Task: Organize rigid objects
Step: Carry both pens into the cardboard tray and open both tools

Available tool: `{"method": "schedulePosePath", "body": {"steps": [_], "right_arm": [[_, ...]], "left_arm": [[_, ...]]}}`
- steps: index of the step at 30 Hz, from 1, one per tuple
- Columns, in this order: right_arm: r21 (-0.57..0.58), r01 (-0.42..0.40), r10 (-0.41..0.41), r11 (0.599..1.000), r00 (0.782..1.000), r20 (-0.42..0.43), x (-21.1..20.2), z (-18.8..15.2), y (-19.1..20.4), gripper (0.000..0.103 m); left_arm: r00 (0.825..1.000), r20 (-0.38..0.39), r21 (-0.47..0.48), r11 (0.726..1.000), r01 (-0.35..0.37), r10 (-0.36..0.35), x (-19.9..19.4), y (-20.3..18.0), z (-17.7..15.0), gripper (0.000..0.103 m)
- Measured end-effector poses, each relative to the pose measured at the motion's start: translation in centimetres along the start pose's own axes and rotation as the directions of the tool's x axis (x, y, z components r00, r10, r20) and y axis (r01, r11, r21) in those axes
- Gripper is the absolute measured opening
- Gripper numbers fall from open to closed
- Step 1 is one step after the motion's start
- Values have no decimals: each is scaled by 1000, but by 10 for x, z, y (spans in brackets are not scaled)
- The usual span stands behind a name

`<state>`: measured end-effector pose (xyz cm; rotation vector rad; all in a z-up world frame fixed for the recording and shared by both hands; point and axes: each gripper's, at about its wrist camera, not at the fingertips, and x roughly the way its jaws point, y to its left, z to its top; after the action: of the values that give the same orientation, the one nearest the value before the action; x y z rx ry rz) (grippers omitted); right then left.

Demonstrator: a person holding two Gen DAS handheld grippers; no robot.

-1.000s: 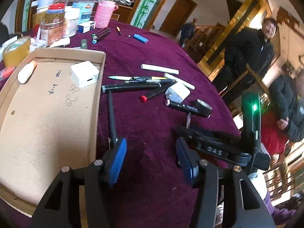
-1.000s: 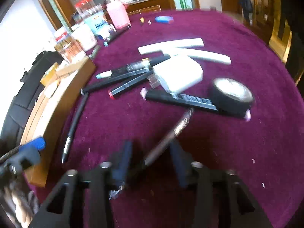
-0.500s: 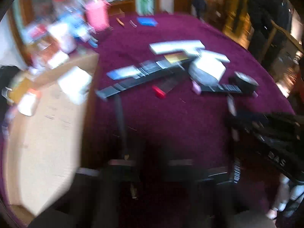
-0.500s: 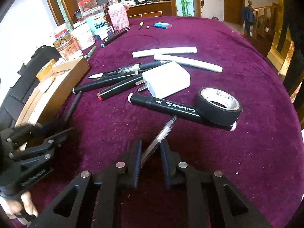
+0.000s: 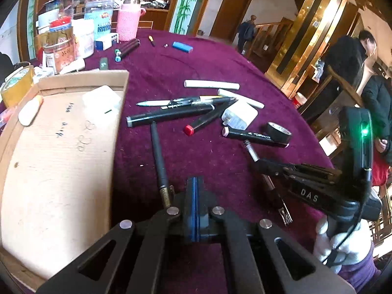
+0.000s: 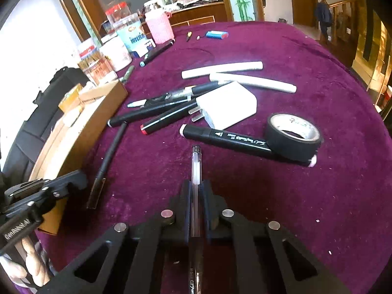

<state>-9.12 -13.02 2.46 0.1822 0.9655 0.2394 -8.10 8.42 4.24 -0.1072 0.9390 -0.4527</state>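
Left wrist view: the left gripper (image 5: pixel 194 183) has its blue pads pressed flat together with nothing between them. A slim black pen (image 5: pixel 159 158) lies on the purple table (image 5: pixel 171 73) just beside its tip, along the right edge of the cardboard tray (image 5: pixel 61 161).

Right wrist view: the right gripper (image 6: pixel 195 191) is clamped on a clear pen (image 6: pixel 196 169) pointing forward toward a black marker (image 6: pixel 225 140), whose far end is touched by a tape roll (image 6: pixel 294 136). A white charger (image 6: pixel 227 106) sits behind the marker, near the table's middle.
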Motion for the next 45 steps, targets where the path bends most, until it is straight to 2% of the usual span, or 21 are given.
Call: {"method": "schedulePosePath", "body": {"steps": [3,5,6,7,10,12,14,15,16,17,18,20,22,24,26,29,33,37,41,45], "right_arm": [[-5,-2,2,1000,1000,4,-5,0,3,9],[-10,8,-8,1000,1000,1,-5,1,7,9],[-7,6,-6,1000,1000,-4,-4,1,8,9],[-6,1,-1,1000,1000,-11,-2,1,8,9],[-1,2,-2,1000,1000,-21,3,0,8,10],[-1,14,-14,1000,999,-33,8,0,7,10],[-6,27,-27,1000,999,-36,12,0,8,10],[-28,46,-47,999,998,-36,13,1,11,11],[-47,63,-65,997,997,-36,14,1,15,11],[-77,84,-87,993,996,-35,15,1,19,10],[-103,101,-105,990,994,-31,15,0,23,10],[-124,95,-99,988,995,-28,15,0,24,9],[-93,40,-43,995,999,-26,13,0,17,9],[-53,-31,30,998,999,-19,9,-2,9,9],[-26,-72,72,997,997,-7,4,-4,7,9],[3,-174,174,985,984,29,-9,-2,6,9],[9,-294,293,956,954,70,-29,8,18,9],[16,-398,397,917,917,44,-29,29,46,10],[50,-482,483,875,876,-14,-7,56,85,10],[87,-493,499,866,864,-66,35,83,131,10]], "left_arm": [[1000,3,-15,1000,-11,11,1,5,3,2],[1000,-18,-37,999,-23,22,7,10,5,25],[999,-35,-39,998,-41,40,15,11,8,48],[997,-41,-32,998,-60,59,21,10,11,54],[986,-59,46,988,-150,153,42,-4,22,55],[964,-58,122,960,-252,261,63,-15,28,55],[935,-41,203,919,-338,353,80,-26,27,53],[941,-29,214,921,-325,338,79,-30,27,36],[954,-46,206,938,-280,295,77,-31,28,10],[964,-61,186,951,-246,261,74,-28,28,9],[965,-65,178,954,-241,256,72,-27,27,9],[977,-77,148,971,-188,200,64,-22,25,9],[990,-80,110,988,-108,117,55,-17,23,9],[999,-49,65,998,-20,23,38,-11,19,9],[1000,-14,47,999,-1,1,24,-8,17,9],[997,37,16,998,63,-63,0,0,15,9],[992,82,-12,996,94,-92,-29,14,17,9],[991,116,-64,995,74,-66,-56,48,27,9],[995,100,-97,995,-15,25,-59,91,46,9],[998,51,-176,984,-36,46,-46,141,62,9]]}}
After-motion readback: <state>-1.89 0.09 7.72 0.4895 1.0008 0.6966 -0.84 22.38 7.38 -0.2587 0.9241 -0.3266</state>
